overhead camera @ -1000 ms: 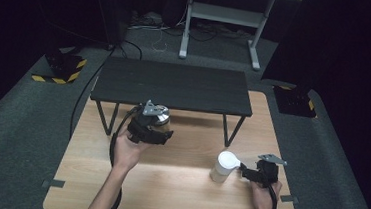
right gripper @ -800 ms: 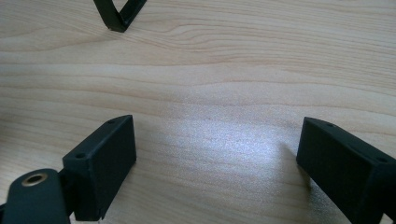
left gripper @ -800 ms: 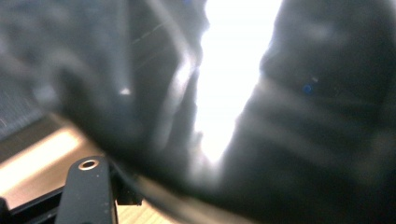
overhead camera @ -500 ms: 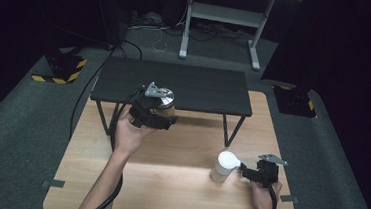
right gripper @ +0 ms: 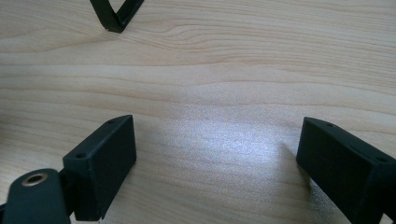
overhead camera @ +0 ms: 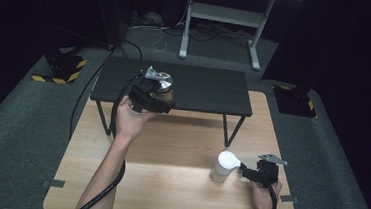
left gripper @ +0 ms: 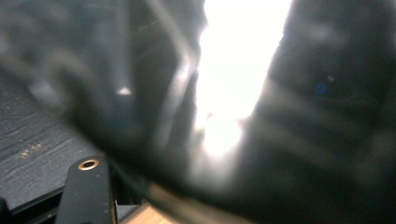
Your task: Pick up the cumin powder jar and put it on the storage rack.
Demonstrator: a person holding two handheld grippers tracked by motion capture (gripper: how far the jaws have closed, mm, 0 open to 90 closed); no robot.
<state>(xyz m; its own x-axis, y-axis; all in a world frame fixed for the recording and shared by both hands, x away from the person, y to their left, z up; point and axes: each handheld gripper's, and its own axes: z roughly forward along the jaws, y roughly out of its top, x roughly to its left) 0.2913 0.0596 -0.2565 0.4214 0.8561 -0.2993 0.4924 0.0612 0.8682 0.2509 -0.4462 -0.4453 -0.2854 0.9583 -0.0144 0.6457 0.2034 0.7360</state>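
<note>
My left gripper [overhead camera: 159, 98] is raised at the front edge of the black shelf [overhead camera: 205, 88], shut on a dark round container with a shiny metal top [overhead camera: 162, 86]. In the left gripper view that container [left gripper: 289, 140] is a dark blur with a bright glare, very close to the lens. My right gripper [overhead camera: 251, 172] rests low on the wooden table [overhead camera: 169, 163] at the front right. Its jaws stand wide apart [right gripper: 215, 158] over bare wood. A white cylindrical cup [overhead camera: 223, 166] stands upright just left of it.
The black shelf stands on thin black legs [overhead camera: 226, 130] across the back of the table; one leg foot [right gripper: 112, 18] lies ahead of the right gripper. A black cable [overhead camera: 118, 109] trails from the left gripper. Grey carpet surrounds the table.
My left gripper has lifted the dark container up and forward, from over the table to the shelf's front edge. The right gripper and the white cup have not moved.
</note>
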